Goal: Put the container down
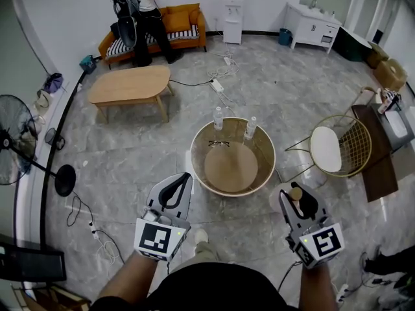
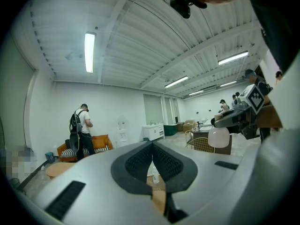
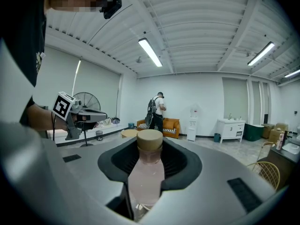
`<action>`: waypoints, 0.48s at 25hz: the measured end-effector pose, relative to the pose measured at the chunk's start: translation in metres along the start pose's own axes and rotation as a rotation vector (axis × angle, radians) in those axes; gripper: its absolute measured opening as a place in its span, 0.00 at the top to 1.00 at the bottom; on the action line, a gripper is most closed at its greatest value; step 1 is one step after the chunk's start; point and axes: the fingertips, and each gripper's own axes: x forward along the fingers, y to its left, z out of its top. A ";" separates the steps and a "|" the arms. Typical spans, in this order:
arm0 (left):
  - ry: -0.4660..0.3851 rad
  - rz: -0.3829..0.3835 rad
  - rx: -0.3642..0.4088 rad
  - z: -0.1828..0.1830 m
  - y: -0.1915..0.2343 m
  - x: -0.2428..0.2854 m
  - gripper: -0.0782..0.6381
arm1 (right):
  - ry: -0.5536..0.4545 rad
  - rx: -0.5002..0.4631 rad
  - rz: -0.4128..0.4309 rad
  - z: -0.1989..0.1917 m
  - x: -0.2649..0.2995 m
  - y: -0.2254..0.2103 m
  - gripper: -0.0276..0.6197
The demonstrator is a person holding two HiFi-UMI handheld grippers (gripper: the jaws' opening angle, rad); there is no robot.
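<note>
My right gripper [image 1: 293, 196] is shut on a pale pink bottle [image 3: 146, 175] with a tan cap [image 3: 149, 141]. The bottle stands upright between the jaws, and its cap [image 1: 296, 192] shows just short of the round wooden table [image 1: 265, 173]. The left gripper view shows this bottle [image 2: 219, 137] hanging under the right gripper [image 2: 236, 119]. My left gripper [image 1: 185, 179] is level with the right one, near the table's front left edge. It is shut, its dark pads [image 2: 164, 161] meeting with nothing between them. Two clear bottles [image 1: 218, 117] [image 1: 250, 127] and a pair of glasses [image 1: 218, 144] are on the table's far side.
A gold wire chair [image 1: 340, 146] stands right of the table. Farther back are a low wooden coffee table [image 1: 130, 85] and an orange sofa [image 1: 183, 19] with a person [image 1: 146, 11] standing by it. A fan [image 1: 13, 138] stands at left. Cables [image 1: 219, 76] trail over the floor.
</note>
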 end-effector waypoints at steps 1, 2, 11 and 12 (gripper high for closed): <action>0.000 -0.001 0.002 0.000 0.002 0.002 0.87 | -0.002 -0.001 -0.001 0.001 0.004 -0.001 0.73; 0.001 -0.002 0.003 -0.001 0.005 0.005 0.87 | -0.007 -0.003 -0.005 0.003 0.008 -0.002 0.73; 0.011 -0.010 0.001 -0.006 0.031 0.024 0.87 | -0.027 -0.003 -0.027 0.016 0.041 -0.007 0.73; 0.010 -0.013 0.000 -0.005 0.034 0.026 0.87 | -0.024 -0.002 -0.028 0.017 0.044 -0.006 0.73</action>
